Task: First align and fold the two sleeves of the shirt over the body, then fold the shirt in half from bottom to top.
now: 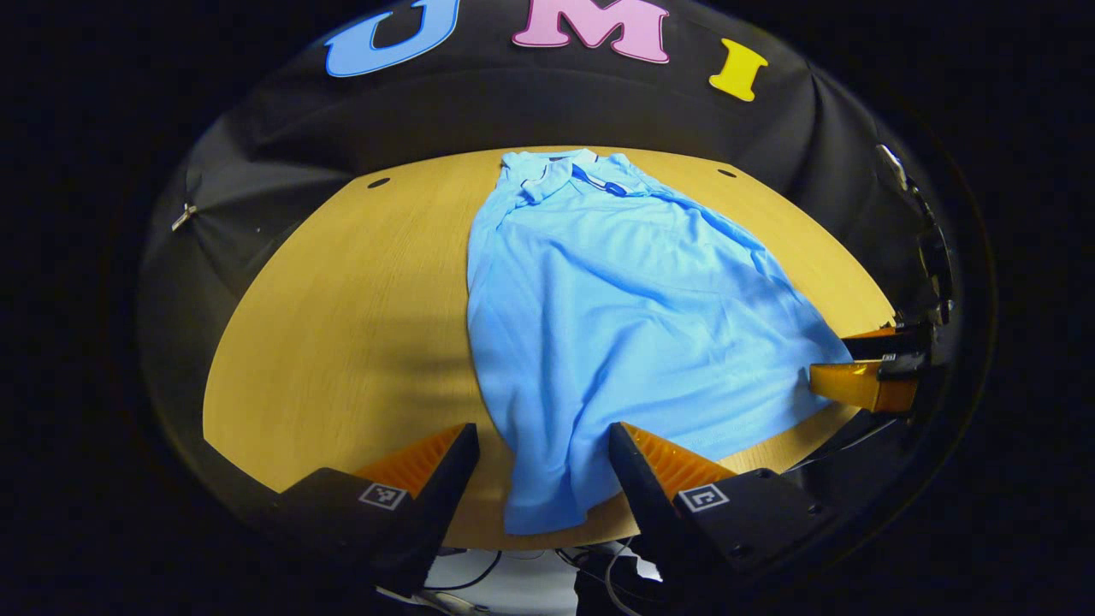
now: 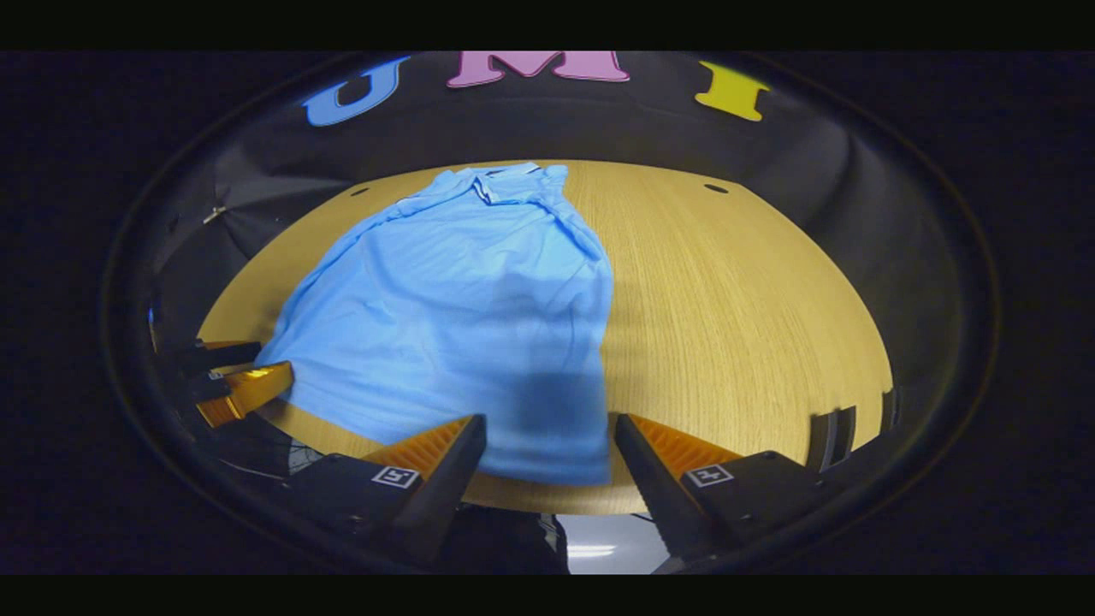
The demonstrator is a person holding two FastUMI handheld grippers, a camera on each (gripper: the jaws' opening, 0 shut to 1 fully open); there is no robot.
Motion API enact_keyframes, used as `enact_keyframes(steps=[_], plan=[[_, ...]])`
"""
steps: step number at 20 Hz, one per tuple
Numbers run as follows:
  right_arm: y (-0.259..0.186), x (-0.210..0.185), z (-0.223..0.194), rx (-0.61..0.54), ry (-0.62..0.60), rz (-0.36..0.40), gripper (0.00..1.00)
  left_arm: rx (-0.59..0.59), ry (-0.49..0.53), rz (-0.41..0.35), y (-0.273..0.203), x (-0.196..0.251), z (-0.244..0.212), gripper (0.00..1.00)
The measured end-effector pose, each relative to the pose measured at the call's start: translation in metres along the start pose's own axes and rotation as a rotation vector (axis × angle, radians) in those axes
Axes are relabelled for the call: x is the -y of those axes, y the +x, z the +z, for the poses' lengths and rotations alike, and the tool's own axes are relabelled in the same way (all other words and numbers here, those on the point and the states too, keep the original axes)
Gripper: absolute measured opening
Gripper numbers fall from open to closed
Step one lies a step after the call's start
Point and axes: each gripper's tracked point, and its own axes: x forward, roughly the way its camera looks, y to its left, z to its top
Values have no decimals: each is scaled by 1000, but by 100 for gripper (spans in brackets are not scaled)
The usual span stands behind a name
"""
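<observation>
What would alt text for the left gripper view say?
A light blue shirt lies flat on a wooden table, collar at the far end. The left gripper is open at its hem, the right gripper at its edge.

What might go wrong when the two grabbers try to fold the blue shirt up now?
1. The shirt's bottom hem lies right at the table's front edge, so a tug toward the person could slide it off.
2. Both the left gripper and the right gripper are open at opposite hem corners; grabbing unevenly may skew the fold.
3. Lifting quickly might loosen the tucked sleeves.
</observation>
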Motion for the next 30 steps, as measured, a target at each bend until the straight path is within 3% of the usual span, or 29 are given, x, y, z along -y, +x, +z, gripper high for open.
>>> enact_keyframes(steps=[2,4,5,6,7,8,9,10,11,13,15,16,18,20,22,23,24,29,30], plan=[[-1,0,-1,-19,8,-8,94,-6,-1,0,0,4,1,97],[-2,1,0,-47,16,-9,82,-11,24,-13,0,11,-1,88],[0,1,0,-62,14,-4,69,-16,28,-18,1,14,0,78],[1,2,0,-77,8,2,64,-20,27,-24,-1,17,0,73],[0,1,0,-88,-2,12,49,-22,26,-34,0,21,1,61],[-1,2,1,-91,-14,21,49,-23,27,-41,1,25,1,55],[1,1,1,-98,4,28,32,-26,27,-45,0,28,1,34],[-1,0,2,-105,23,35,14,-27,28,-43,-1,31,1,31],[2,0,3,-113,44,40,10,-30,28,-36,0,32,2,19],[4,-7,7,-127,62,85,5,-39,27,-27,0,34,3,10],[6,-7,9,-141,71,111,1,-61,35,-39,0,34,3,7],[6,-7,10,-146,76,116,6,-76,23,-52,-1,35,4,7],[3,-8,13,-145,70,125,0,-79,-6,-59,-6,32,10,6],[-2,-12,27,-122,48,148,6,-53,-16,-69,-14,33,25,6],[-6,-13,50,-83,11,155,6,-44,-9,-81,-20,34,37,6],[-8,-16,62,-65,2,161,12,-24,-11,-88,-22,35,50,6],[-10,-18,76,-47,0,170,6,-4,-18,-92,-25,35,64,6],[-10,-22,166,59,42,201,6,89,-24,-97,-34,25,149,6],[-9,-20,187,84,56,205,12,110,-36,-99,-37,21,171,6]])
